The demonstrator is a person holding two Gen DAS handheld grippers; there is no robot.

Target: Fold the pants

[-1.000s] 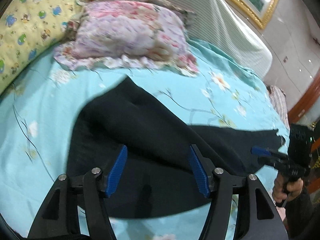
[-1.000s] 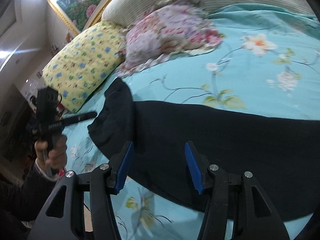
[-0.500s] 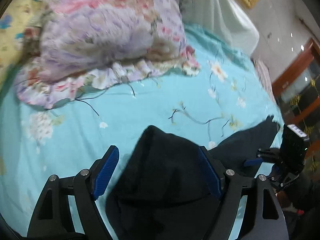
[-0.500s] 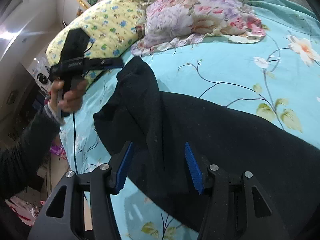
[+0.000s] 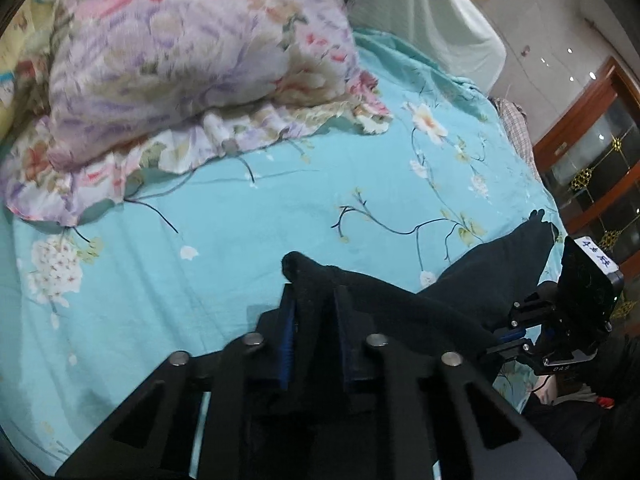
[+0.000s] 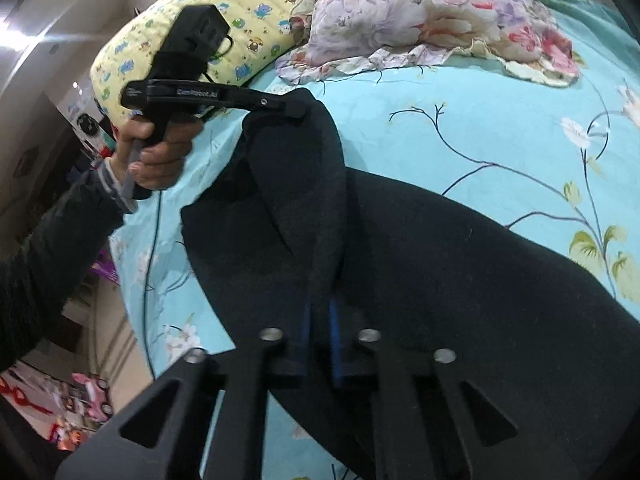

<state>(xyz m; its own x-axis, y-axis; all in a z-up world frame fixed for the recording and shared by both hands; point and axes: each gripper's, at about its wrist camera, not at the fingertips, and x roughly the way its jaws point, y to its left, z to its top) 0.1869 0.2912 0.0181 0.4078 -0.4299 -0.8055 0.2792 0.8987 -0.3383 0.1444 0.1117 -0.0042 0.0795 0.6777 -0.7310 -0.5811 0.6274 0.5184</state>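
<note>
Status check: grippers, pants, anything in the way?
Left gripper and right gripper just clamped on black pants. Floral pillow beyond, clear of pants.

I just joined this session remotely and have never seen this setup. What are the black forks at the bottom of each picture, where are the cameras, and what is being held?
There is no robot arm: a person holds a pistol-grip clamp in each hand, with a camera looking along its two blue-padded fingers. One picture is from the left gripper, the other from the right gripper. Each view also shows the other tool; the right view shows the person's left hand. Black pants lie on a turquoise flowered bedsheet, near a floral pillow and a yellow pillow. Both grippers have just closed, each pinching a fold of the pants.
</note>
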